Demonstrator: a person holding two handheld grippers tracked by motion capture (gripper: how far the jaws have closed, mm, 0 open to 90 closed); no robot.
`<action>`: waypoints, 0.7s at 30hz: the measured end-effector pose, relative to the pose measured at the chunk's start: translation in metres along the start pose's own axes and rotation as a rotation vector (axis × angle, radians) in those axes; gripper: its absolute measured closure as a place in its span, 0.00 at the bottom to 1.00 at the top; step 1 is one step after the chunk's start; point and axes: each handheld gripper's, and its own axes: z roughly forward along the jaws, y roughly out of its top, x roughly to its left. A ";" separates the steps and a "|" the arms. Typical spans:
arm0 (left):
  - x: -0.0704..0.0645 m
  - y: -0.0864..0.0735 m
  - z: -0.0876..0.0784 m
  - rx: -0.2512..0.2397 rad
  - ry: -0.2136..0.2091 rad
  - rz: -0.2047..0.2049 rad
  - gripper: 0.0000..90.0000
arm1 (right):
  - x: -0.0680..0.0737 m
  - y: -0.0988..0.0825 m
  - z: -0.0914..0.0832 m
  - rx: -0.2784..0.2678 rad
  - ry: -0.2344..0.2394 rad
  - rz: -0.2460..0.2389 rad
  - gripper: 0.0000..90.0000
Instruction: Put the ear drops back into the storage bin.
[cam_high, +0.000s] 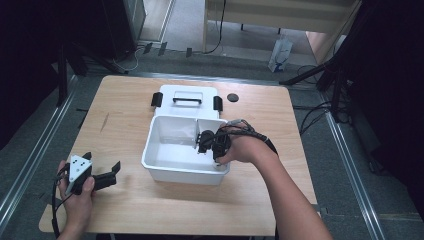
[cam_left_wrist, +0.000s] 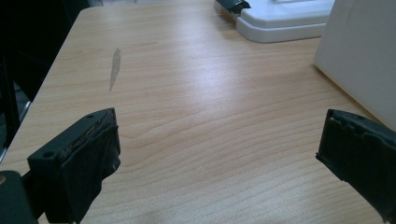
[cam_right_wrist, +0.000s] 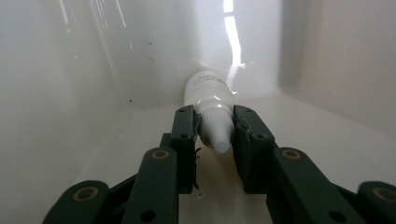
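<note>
A white plastic box (cam_high: 165, 170) stands open in the middle of the wooden table, with its lid (cam_high: 187, 97) lying just behind it. My right gripper (cam_high: 206, 142) reaches down into the box from the right. In the right gripper view a small white bottle (cam_right_wrist: 208, 95) with a pointed cap lies inside the box, and my right gripper (cam_right_wrist: 214, 130) is shut on its cap end. My left gripper (cam_high: 102, 172) rests at the table's front left, held by a hand. In the left gripper view my left gripper (cam_left_wrist: 219, 149) stands wide open over bare wood.
A small black round disc (cam_high: 232, 97) lies right of the lid. The lid (cam_left_wrist: 280, 18) and the box's wall (cam_left_wrist: 359, 51) show at the upper right of the left gripper view. A grey smear (cam_left_wrist: 115, 67) marks the wood. Dark frames and cables surround the table.
</note>
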 end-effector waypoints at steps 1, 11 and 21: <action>0.000 0.000 0.000 0.001 0.000 0.001 0.00 | 0.000 0.000 0.000 0.001 0.003 -0.001 0.80; 0.000 0.000 0.000 0.004 -0.002 0.003 0.00 | -0.001 -0.002 0.001 -0.010 0.011 0.007 0.79; 0.000 0.000 0.000 0.004 -0.004 0.004 0.00 | -0.003 -0.008 -0.019 -0.106 0.040 0.039 0.63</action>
